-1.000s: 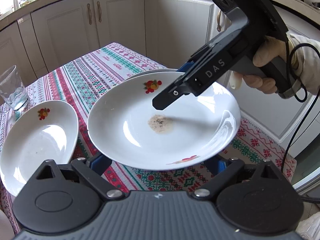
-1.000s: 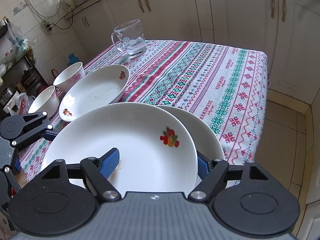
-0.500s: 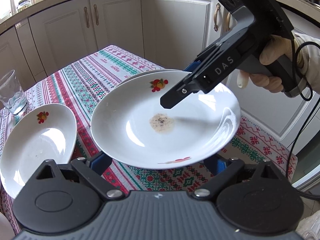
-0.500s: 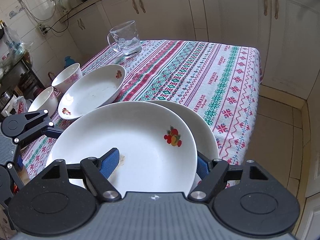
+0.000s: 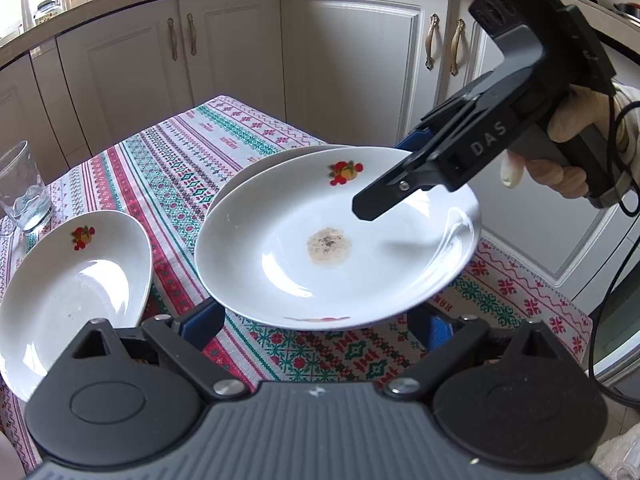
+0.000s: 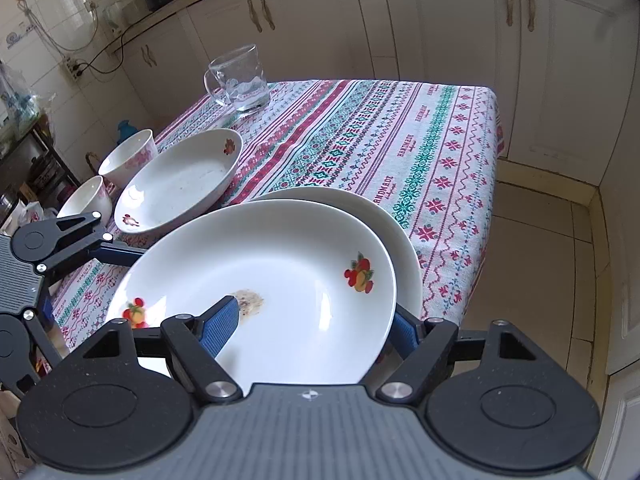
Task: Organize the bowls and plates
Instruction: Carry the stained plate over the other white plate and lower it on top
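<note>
My right gripper [image 6: 308,326] fingers pinch the soiled plate's [image 6: 280,264] rim, one finger above, one beneath, holding it raised over a second plate [image 6: 384,216] on the desk [image 6: 420,136]. My left gripper [image 5: 320,322] fingers are spread under its near edge. Cabinets [image 5: 352,52] stand behind the patterned cloth.

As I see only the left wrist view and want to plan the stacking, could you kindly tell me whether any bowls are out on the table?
Observer: Yes, a bowl with pink flowers and a second bowl stand just beyond the oval dish.
Operator: Thank you. How does the right gripper sit on the stained plate?
Observer: The right gripper is shut on the stained plate; one blue pad lies inside, next to the stain, and the other sits under the rim.
</note>
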`<state>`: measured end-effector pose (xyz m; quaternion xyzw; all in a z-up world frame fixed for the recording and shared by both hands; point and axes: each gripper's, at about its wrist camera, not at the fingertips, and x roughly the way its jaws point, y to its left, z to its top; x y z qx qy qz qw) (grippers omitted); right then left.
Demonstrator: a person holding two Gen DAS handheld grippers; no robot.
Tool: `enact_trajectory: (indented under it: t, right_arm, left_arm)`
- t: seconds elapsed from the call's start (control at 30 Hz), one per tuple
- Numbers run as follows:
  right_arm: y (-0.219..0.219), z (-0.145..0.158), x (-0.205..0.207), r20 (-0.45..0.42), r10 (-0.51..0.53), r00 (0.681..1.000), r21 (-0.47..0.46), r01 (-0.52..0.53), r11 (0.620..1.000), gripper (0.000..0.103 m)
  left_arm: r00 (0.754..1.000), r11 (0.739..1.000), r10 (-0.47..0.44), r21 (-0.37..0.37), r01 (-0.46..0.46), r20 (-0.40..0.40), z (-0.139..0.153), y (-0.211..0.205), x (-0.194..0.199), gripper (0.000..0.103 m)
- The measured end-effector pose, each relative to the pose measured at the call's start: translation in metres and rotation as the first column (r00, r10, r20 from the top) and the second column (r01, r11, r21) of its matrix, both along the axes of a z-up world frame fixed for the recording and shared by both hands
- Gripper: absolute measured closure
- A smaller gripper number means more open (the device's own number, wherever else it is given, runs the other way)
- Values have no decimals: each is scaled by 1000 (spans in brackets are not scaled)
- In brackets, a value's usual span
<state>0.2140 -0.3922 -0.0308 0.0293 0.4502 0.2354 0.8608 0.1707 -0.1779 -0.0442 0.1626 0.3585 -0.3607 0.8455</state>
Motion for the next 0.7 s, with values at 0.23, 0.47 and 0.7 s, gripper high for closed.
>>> enact_trajectory:
  t: [0.23, 0.47, 0.7]
  right_arm:
    - [0, 6, -11, 12, -13, 1000, -23, 14, 1000, 20]
    - [3, 12, -21, 17, -30, 999, -57, 31, 998, 20]
    - [8, 14, -29, 17, -45, 999, -92, 47, 995, 20]
  left_arm:
    - [1000, 1000, 4, -15, -4, -2, 0, 2, 0, 6]
    - [1000, 999, 7, -33, -7, -5, -2, 3, 0, 5]
    - [1000, 998, 12, -59, -13, -9, -3, 2, 0, 5]
